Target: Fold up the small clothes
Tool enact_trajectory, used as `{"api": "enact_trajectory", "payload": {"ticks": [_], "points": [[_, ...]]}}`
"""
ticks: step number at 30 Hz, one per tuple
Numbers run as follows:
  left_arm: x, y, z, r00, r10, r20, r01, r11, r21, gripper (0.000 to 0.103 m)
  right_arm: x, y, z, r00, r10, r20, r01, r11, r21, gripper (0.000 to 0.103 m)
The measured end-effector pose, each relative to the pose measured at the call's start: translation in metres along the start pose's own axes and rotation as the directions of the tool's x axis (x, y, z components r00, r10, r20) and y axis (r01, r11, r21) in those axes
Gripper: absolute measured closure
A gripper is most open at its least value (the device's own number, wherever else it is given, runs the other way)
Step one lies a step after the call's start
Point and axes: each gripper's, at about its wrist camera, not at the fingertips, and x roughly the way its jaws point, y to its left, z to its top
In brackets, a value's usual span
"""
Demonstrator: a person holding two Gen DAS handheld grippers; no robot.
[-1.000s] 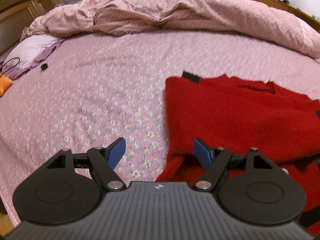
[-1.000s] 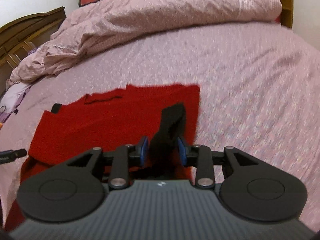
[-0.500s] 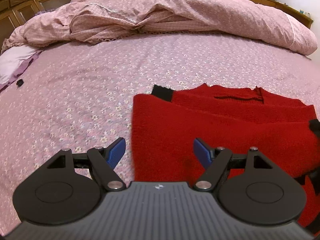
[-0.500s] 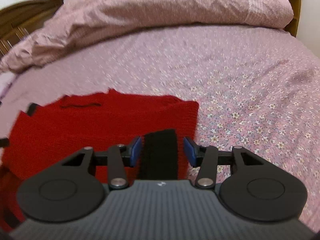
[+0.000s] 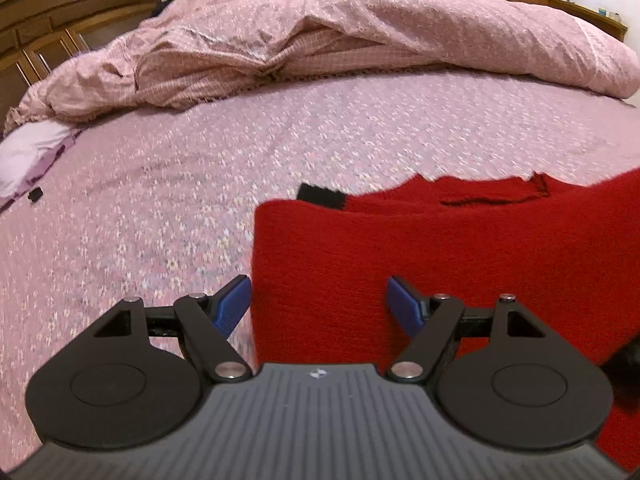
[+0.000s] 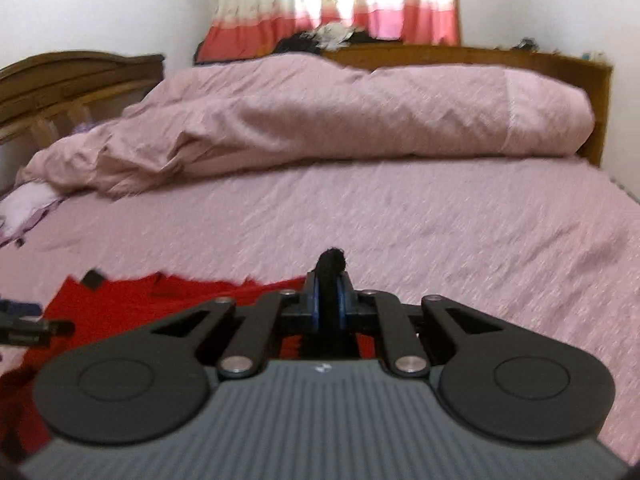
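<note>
A red knitted sweater (image 5: 460, 256) with black cuffs lies flat on the pink floral bedsheet (image 5: 160, 208). One black cuff (image 5: 320, 197) shows at its far left corner. My left gripper (image 5: 318, 304) is open, its blue fingertips spanning the sweater's near left edge. In the right wrist view the sweater (image 6: 132, 304) lies low at left. My right gripper (image 6: 330, 302) is shut on a black cuff (image 6: 331, 264) of the sweater, lifted above the bed. The left gripper's tip (image 6: 32, 330) shows at that view's left edge.
A rumpled pink duvet (image 5: 360, 40) is piled along the far side of the bed, against a wooden headboard (image 6: 460, 60). A lilac pillow (image 5: 28, 152) and a small black object (image 5: 35, 195) lie at the left. A curtained window (image 6: 340, 0) is behind.
My right gripper closed on the black cuff and lifted it, tilting upward. My left gripper stayed open and shifted right, so it now spans the sweater's left edge.
</note>
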Motion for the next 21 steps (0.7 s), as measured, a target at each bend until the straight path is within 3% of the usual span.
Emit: {"api": "enact_trajectory", "payload": {"ticks": [7,9,11,15,21], "points": [[0.03,0.001,0.006,1.0,0.024,0.003,-0.024,1.0,0.016,0.02,0.059,-0.014,-0.033,0.986,-0.055,-0.159,0.063,0.997,0.044,0.09],[0.034,0.003,0.007,1.0,0.025,0.004,-0.025,0.999,0.025,0.018,0.066,-0.016,-0.045,0.986,-0.064,-0.156,0.074,0.996,0.059,0.087],[0.035,0.004,0.008,1.0,0.02,0.002,-0.02,1.0,0.023,0.017,0.065,-0.017,-0.045,0.987,-0.062,-0.147,0.074,0.994,0.077,0.087],[0.029,0.005,0.011,1.0,0.024,-0.012,-0.024,0.999,0.031,0.017,0.052,-0.015,-0.034,0.981,-0.07,-0.182,0.09,0.99,0.105,0.076],[0.006,0.0,0.016,0.997,0.033,-0.072,-0.028,0.997,0.068,0.017,0.019,-0.008,-0.023,0.98,-0.079,-0.184,0.098,0.99,0.098,0.073]]}}
